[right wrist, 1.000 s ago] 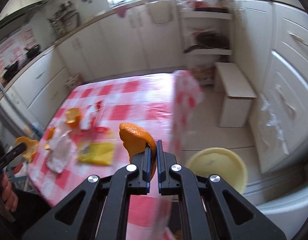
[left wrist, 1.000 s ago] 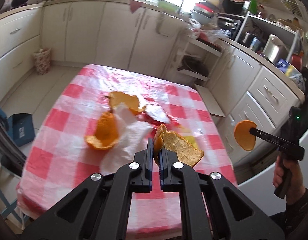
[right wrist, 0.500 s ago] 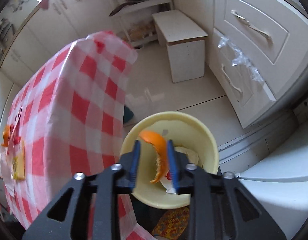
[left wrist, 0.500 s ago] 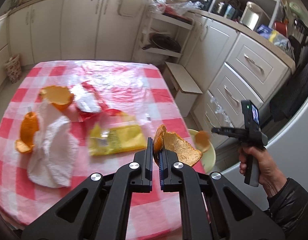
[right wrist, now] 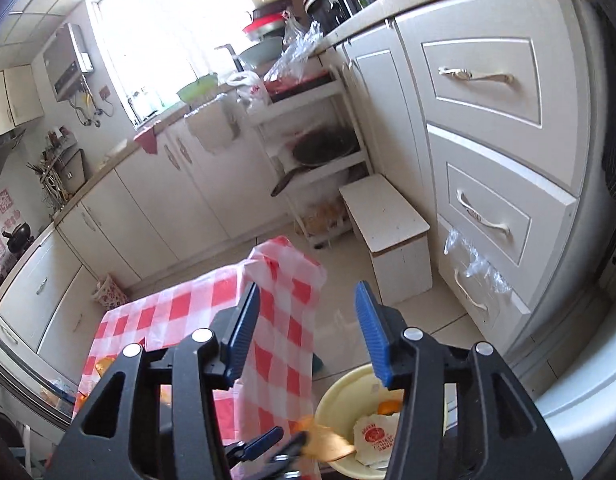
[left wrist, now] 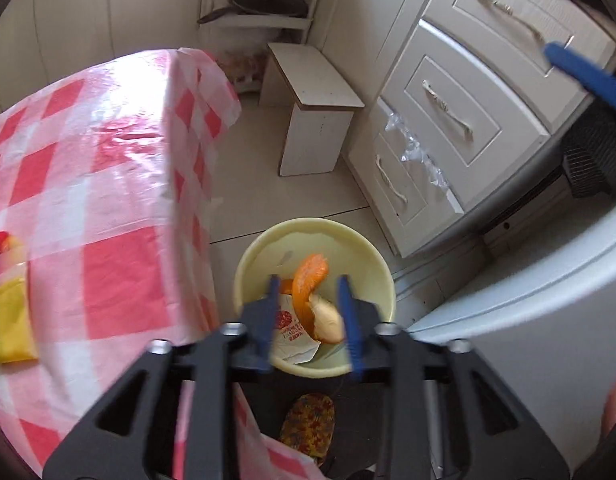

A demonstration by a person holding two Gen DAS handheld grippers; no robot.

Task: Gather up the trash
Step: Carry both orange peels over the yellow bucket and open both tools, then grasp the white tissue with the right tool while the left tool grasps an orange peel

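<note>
Left claw sits low center of its frame, right over the yellow bin, and its jaws are opening. The big peel is in the gap between the blue pads, and from here it looks loose, not pinched. It's blurred, so I can't say if it still brushes a pad. Under it in the bin there's a white wrapper with red print and another bit of orange.

Right claw is lower center of its own frame, jaws also opening, nothing between them, aimed off at the cabinets rather than down. In that view the bin is at the bottom right, with the left claw poking in from the bottom edge and the peel blurry at the bin's rim.

Edges: the table with its red check cloth fills the left of the left wrist view, and the cloth edge hangs just beside the bin. A yellow packet lies on it at the far left. Drawers run down the right side, near the bin. A white stool stands upper center, with bare floor between it and the bin.
</note>
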